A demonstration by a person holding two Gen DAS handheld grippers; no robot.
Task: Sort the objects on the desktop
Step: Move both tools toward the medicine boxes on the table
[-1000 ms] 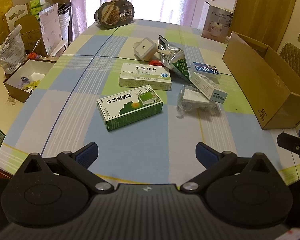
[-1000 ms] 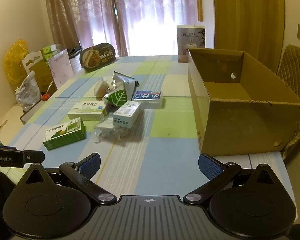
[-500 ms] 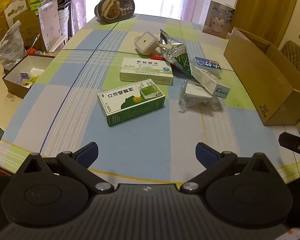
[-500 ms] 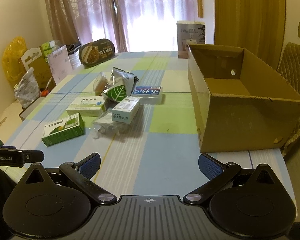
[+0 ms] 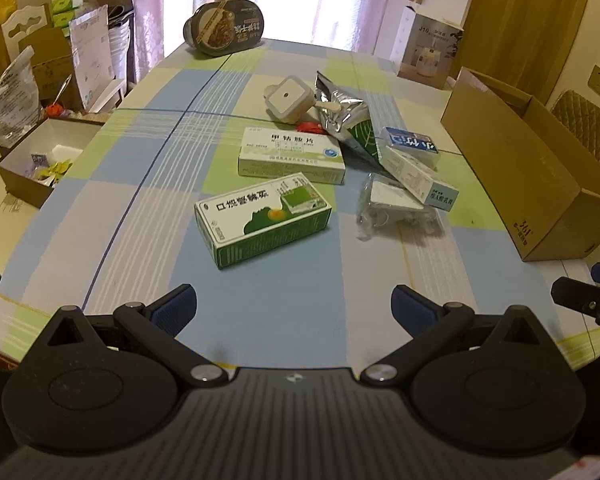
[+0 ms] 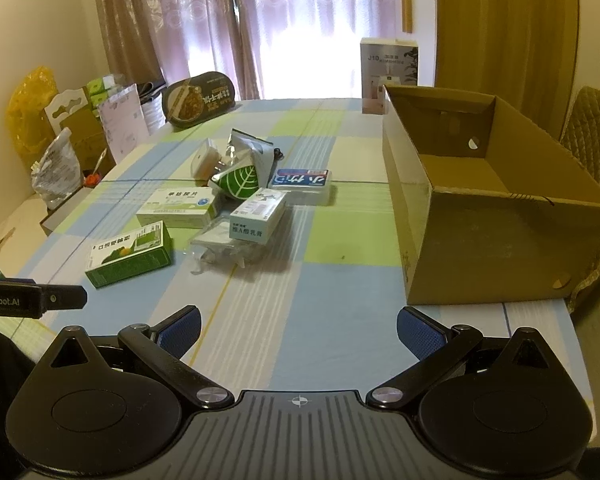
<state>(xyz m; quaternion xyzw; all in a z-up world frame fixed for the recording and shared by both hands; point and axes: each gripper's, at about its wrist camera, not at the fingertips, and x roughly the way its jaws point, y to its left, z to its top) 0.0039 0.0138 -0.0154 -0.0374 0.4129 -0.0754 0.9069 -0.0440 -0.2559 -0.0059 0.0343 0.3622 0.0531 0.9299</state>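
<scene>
Green medicine box (image 5: 263, 220) sits closest, not picked yet. Both claws, left gripper (image 5: 294, 306) and right gripper (image 6: 299, 326), wide, holding nothing. Probably next: reach, pinch, drop into cardboard box (image 6: 496, 216).

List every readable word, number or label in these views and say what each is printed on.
"J10": white carton at the table's far end.
"361": side of the cardboard box.
"enRobot.AI", cut off at the frame edge: black bar of the left gripper.
"小竹": blue-and-white box.
Chinese print on the green box, the white medicine boxes and the dark food bowl: too blurred to read.
</scene>
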